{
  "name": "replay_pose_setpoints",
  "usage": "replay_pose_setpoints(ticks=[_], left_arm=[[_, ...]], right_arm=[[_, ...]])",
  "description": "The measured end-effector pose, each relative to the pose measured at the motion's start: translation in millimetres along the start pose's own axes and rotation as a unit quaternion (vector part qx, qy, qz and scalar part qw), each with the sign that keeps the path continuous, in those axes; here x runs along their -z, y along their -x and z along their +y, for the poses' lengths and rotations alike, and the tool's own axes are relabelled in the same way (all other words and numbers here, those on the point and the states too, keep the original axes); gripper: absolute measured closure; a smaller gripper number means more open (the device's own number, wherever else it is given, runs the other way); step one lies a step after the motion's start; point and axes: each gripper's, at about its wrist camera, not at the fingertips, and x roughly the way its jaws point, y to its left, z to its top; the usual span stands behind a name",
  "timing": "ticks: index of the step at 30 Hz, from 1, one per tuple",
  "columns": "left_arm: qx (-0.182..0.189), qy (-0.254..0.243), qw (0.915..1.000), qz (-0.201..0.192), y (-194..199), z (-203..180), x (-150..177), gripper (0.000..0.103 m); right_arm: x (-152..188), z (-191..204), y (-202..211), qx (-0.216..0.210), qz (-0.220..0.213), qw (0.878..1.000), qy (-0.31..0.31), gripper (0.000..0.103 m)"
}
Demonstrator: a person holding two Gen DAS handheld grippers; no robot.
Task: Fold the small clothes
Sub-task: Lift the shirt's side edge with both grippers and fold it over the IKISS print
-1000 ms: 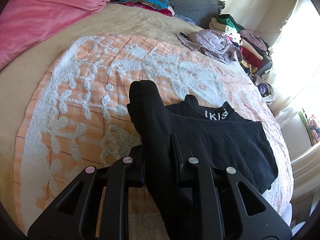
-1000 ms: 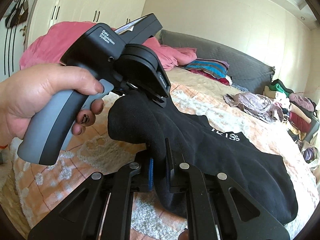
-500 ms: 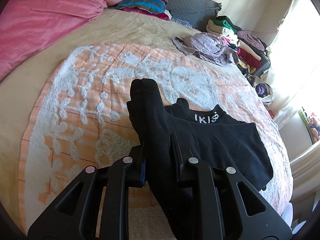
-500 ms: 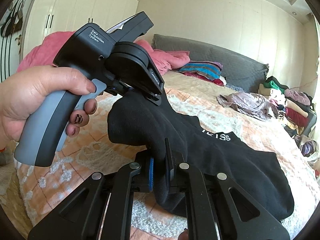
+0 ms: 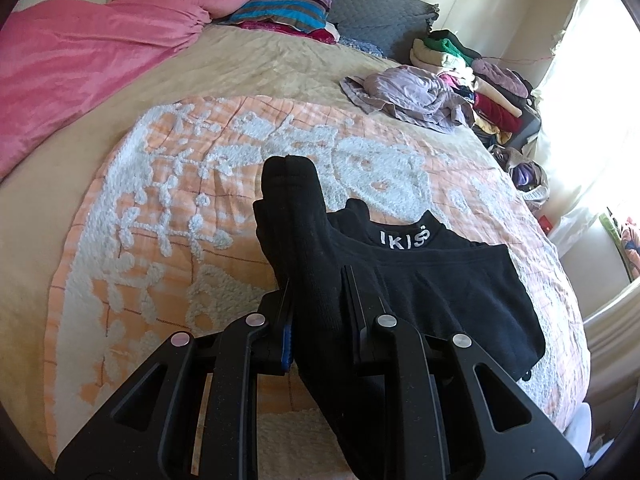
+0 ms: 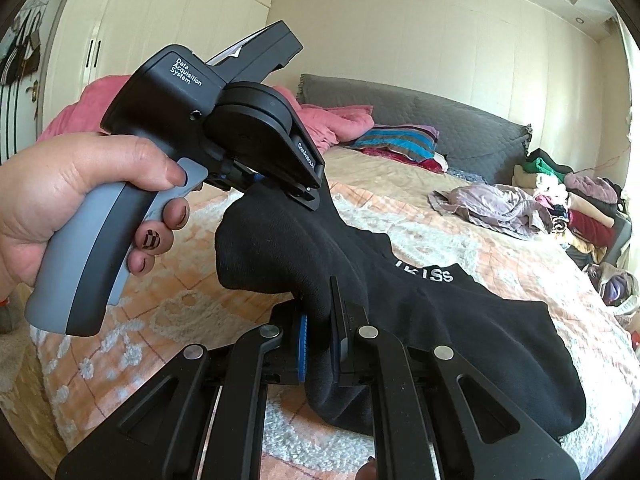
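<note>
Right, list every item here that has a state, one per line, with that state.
left gripper: shut on the black socks, held up off the bed.
right gripper: shut on the black socks.
black socks: clamped by both grippers, far end draped on the orange blanket.
lilac garment: crumpled, unfolded.
striped clothes: folded, stacked by the headboard.
pink duvet: bunched up.

Black socks (image 5: 420, 288) with white lettering; peach bedspread (image 5: 160, 208) tufted white.

Both wrist views sit close over the black socks (image 5: 420, 292) (image 6: 440, 320), facing the headboard (image 5: 340, 4) (image 6: 420, 116); the right sits lower, catching the left gripper (image 6: 276, 188).
</note>
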Motion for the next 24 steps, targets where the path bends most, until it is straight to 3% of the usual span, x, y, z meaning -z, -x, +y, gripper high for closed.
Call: replay_pose_setpoints(ticks=[24], left_arm=[[-0.01, -0.036, 0.9992, -0.015, 12, -46, -9, 0.091]], right_arm=[[2, -28, 25, 0.013, -0.027, 0.999, -0.035, 0.096]])
